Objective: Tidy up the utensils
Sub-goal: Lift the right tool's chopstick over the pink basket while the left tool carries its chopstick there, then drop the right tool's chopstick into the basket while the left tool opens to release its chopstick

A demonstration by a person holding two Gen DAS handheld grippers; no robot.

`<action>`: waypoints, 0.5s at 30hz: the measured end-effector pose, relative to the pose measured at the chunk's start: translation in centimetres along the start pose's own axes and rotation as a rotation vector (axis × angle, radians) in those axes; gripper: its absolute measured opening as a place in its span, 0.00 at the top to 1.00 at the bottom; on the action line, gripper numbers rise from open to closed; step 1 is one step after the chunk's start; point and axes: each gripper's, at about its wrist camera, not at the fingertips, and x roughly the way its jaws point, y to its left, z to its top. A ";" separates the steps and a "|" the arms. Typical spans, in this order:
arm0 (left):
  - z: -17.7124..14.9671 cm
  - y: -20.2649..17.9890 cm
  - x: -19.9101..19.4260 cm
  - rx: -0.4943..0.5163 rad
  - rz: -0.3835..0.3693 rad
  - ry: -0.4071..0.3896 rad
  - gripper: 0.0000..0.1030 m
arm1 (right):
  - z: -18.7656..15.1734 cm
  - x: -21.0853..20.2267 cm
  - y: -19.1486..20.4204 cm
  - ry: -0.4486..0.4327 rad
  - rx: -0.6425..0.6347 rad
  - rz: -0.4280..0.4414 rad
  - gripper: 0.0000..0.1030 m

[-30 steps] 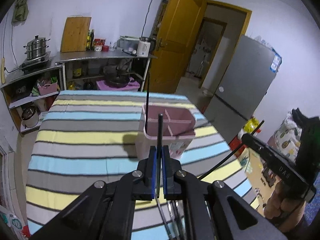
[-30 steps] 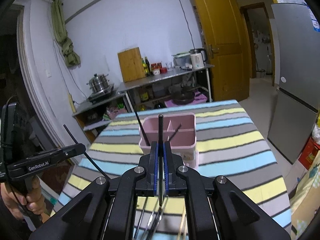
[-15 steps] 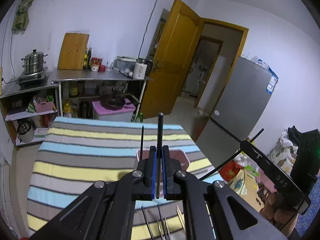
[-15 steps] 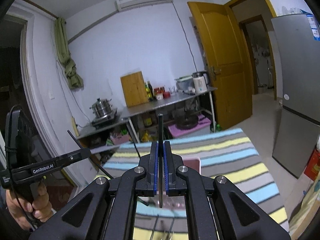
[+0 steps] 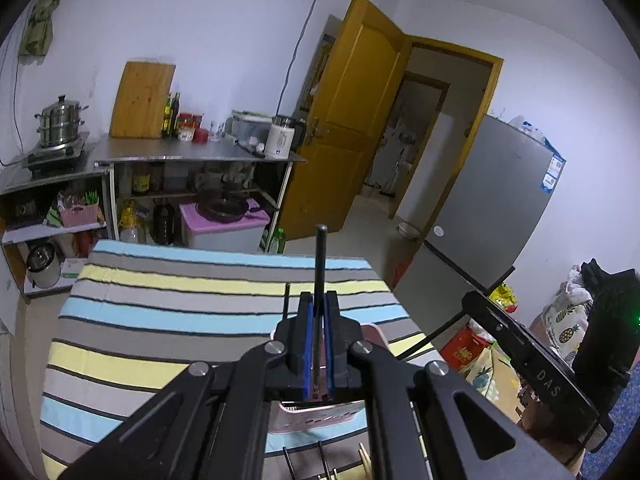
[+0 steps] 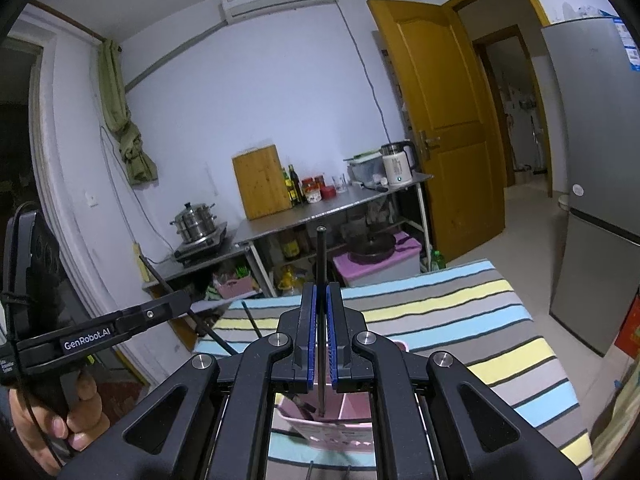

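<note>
My left gripper is shut on a black chopstick that stands upright between its blue pads. My right gripper is shut on a second black chopstick, also upright. The pink divided utensil holder sits on the striped table just below and ahead of both grippers, mostly hidden behind the fingers; its rim shows in the left wrist view. One black chopstick stands in it. Several loose utensils lie on the cloth near the front edge.
The table's striped cloth stretches away behind the holder. A steel kitchen shelf with pots and bottles stands beyond it, with a yellow door and a grey fridge to the right. A hand holds the left gripper's handle.
Both grippers rose and tilted upward with their chopsticks. The pink holder slid from the middle of each view down under the fingers, and more of the room's walls came into view.
</note>
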 end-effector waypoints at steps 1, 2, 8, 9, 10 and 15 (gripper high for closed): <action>-0.2 0.1 0.4 -0.003 0.002 0.005 0.95 | -0.3 0.4 -0.1 0.008 0.002 -0.001 0.96; -0.5 0.4 0.9 -0.008 0.004 0.012 0.95 | -0.5 0.7 -0.3 0.014 0.003 -0.001 0.96; -2.1 1.1 3.1 -0.032 0.005 0.056 0.95 | -2.0 2.9 -0.4 0.060 -0.014 -0.007 0.96; -2.3 1.1 3.4 -0.032 0.006 0.063 0.95 | -2.3 3.3 -0.4 0.070 -0.018 -0.008 0.96; -2.4 1.2 3.7 -0.033 0.009 0.070 0.95 | -2.6 3.7 -0.4 0.079 -0.020 -0.008 0.96; -3.5 1.3 5.2 -0.028 0.007 0.112 0.95 | -3.8 5.2 -0.7 0.130 -0.026 -0.011 0.96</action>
